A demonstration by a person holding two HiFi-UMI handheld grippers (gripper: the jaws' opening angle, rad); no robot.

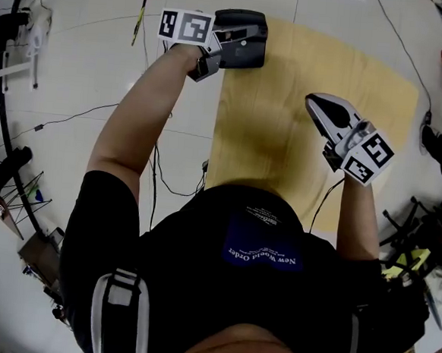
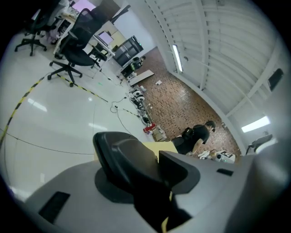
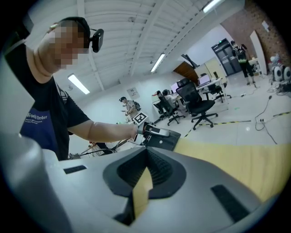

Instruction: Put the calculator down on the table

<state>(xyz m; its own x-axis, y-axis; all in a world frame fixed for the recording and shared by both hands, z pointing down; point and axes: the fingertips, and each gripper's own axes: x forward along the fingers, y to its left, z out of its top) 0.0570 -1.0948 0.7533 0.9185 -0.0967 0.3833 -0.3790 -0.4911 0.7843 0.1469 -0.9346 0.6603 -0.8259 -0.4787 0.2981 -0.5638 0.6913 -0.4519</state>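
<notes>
**Calculator position and claw status**

Floor (image 1: 68, 84): white, surrounding the work area. Black cables (image 1: 167, 183) trail across it beside the table.

Table (image 1: 285, 131): a pale wooden top lying ahead of the person.

Black shirt (image 1: 261, 244): it fills the lower part of the head view. Both of the person's forearms reach out toward the table.

Left gripper (image 1: 238, 38): positioned at the far left corner of the table. Its jaws stand part-way apart and are clamped on the calculator (image 1: 250, 54), a dark flat slab with rounded corners. In the left gripper view the dark body fills the space between the jaws. The calculator sits over the table corner. Whether its underside touches the top cannot be determined.

Right gripper (image 1: 316, 105): positioned over the right half of the table, well apart from the calculator and aimed toward the left gripper. Its jaw tips meet, with only a thin sliver of table visible behind them. Nothing is held.

Marker cube (image 1: 185, 26): mounted at the rear of the left gripper, next to the hand. A matching one sits on the right gripper.
</notes>
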